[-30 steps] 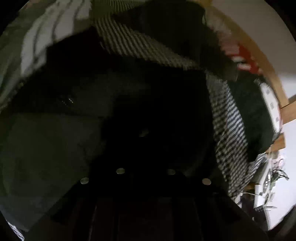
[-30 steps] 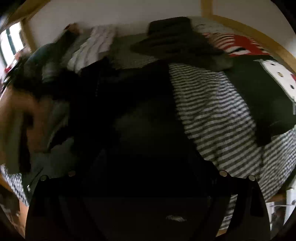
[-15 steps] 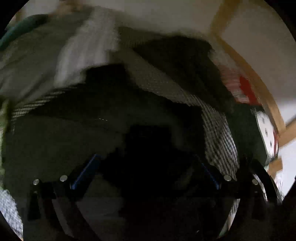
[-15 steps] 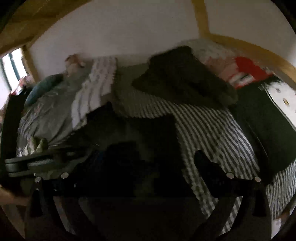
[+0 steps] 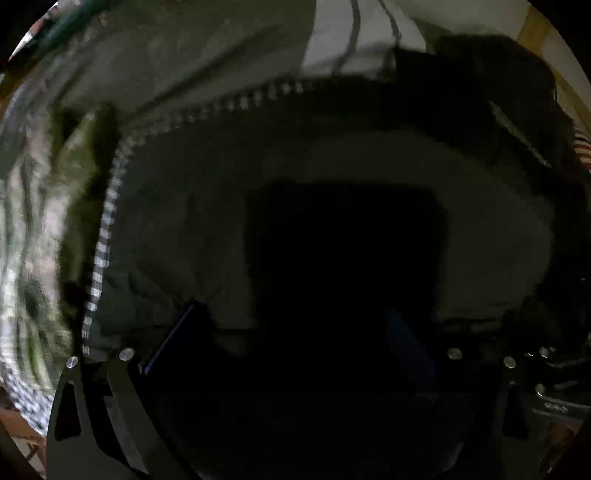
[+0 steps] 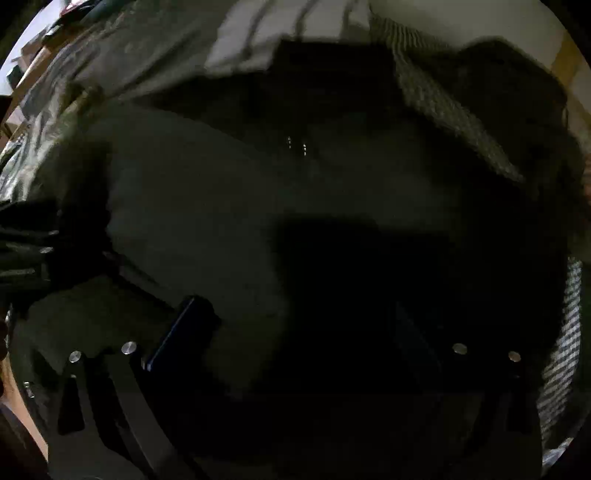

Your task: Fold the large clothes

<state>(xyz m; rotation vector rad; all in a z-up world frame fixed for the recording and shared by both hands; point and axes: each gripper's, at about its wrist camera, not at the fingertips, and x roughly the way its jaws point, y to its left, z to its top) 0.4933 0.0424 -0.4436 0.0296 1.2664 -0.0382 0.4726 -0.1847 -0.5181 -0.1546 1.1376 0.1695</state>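
Because both views were dim and smeared, only the broad layout could be read
garment: a large dark garment (image 5: 207, 221) lay spread over the bed, filling the middle of both wrist views; its surface looked fairly flat, which suits a cloth laid out to be folded rather than one being carried
bed: a black-and-white checked cover (image 5: 107, 221) showed as a band along the garment's left edge in the left view and at the far right in the right view (image 6: 565, 350), so the cloth sat on the bedding with cover visible on both sides
left gripper (image 5: 291, 332): its fingers (image 5: 177, 332) stood wide apart, pointing steeply down over the garment with nothing pinched between them; whether the tips touched the cloth could not be told
right gripper (image 6: 295, 328): its fingers (image 6: 181, 328) were likewise spread wide above the same garment, holding nothing
other laundry: a pale striped piece (image 5: 354, 33) and a dark heap (image 6: 509, 96) lay farther up the bed, apart from the cloth being worked
judgement: with both pairs of fingers wide and aimed down, the likely purpose was to take fresh hold of an edge for the next fold; the dark cloth made edges hard to pick out
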